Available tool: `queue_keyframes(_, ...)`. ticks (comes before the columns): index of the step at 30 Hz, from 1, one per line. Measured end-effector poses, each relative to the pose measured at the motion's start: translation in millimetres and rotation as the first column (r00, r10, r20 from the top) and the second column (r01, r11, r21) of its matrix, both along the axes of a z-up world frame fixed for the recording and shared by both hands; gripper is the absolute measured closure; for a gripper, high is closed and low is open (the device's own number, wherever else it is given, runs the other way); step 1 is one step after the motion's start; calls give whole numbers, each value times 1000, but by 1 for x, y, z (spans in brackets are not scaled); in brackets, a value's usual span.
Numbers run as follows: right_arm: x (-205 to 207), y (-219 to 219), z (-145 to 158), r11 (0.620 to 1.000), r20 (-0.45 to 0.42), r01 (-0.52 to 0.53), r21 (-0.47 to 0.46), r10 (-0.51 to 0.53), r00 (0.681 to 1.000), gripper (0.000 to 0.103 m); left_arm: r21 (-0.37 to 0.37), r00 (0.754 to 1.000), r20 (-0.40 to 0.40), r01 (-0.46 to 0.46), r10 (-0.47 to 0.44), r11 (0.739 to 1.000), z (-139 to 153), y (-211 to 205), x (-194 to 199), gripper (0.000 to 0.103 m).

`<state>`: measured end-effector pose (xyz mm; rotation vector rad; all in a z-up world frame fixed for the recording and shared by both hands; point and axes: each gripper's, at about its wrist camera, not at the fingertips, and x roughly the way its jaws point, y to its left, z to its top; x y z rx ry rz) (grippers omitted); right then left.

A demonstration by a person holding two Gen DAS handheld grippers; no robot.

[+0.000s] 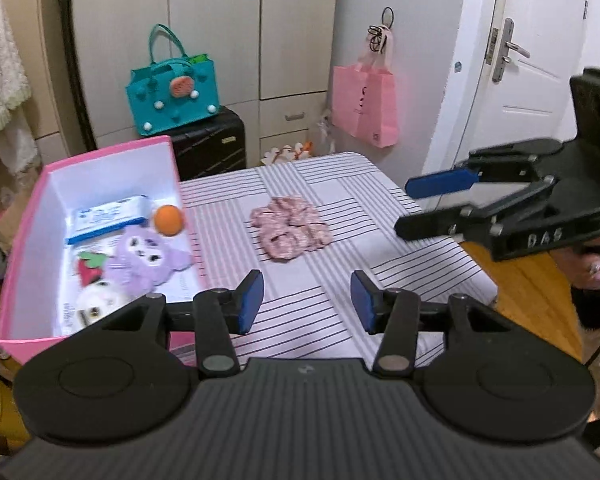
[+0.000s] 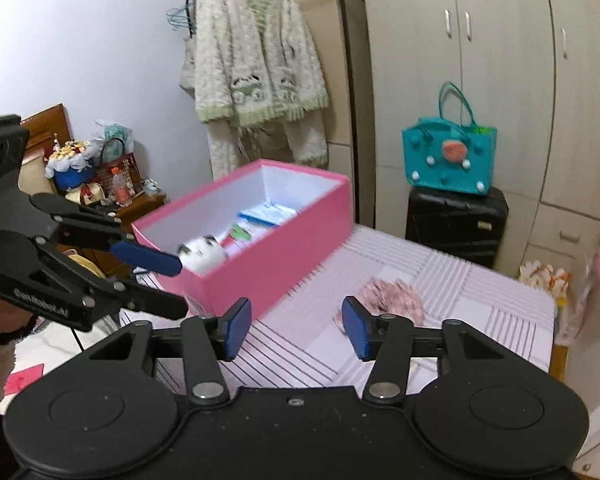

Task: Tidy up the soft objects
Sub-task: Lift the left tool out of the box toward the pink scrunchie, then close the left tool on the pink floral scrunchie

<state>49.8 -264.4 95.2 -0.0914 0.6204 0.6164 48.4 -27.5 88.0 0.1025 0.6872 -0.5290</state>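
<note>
The pink box (image 1: 100, 200) hides part of its toys, and the white plush (image 2: 204, 254) in it is blurred. My left gripper (image 1: 306, 300) and right gripper (image 2: 296, 328) both stand partly open, empty, touching nothing. The pink scrunchies (image 1: 290, 228) lie mid-table, right of the box on the striped cloth (image 1: 380, 248).

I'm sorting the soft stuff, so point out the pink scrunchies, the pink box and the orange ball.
pink scrunchies (image 1: 290, 232): left wrist view, middle of the pile.
pink box (image 2: 276, 248): right wrist view, outer side wall.
orange ball (image 1: 169, 220): left wrist view, its centre.
</note>
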Motion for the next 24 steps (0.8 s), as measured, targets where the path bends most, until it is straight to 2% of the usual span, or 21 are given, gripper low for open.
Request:
queue_keyframes(8,16,-20,-43,999,6,11,-37,-11,1000,28,-37,999,-21,24,-25,999,-27,-43,31,51)
queue_keyframes(12,24,-18,-70,995,42,57,-86,-54,998,14,-42,1000,7,-8,9,999,-46,-58,49,45)
queue_keyframes(20,54,-7,-107,986,91,55,-154,-42,995,12,-40,997,7,-74,75,996,-77,-79,91,35)
queue_keyframes(22,64,-2,-115,985,84,55,-161,-42,996,12,-41,996,-25,-89,88,995,-86,-82,104,31)
queue_keyframes(24,76,3,-123,983,82,66,-172,-52,995,12,-22,988,-57,-142,140,990,-94,-87,117,29)
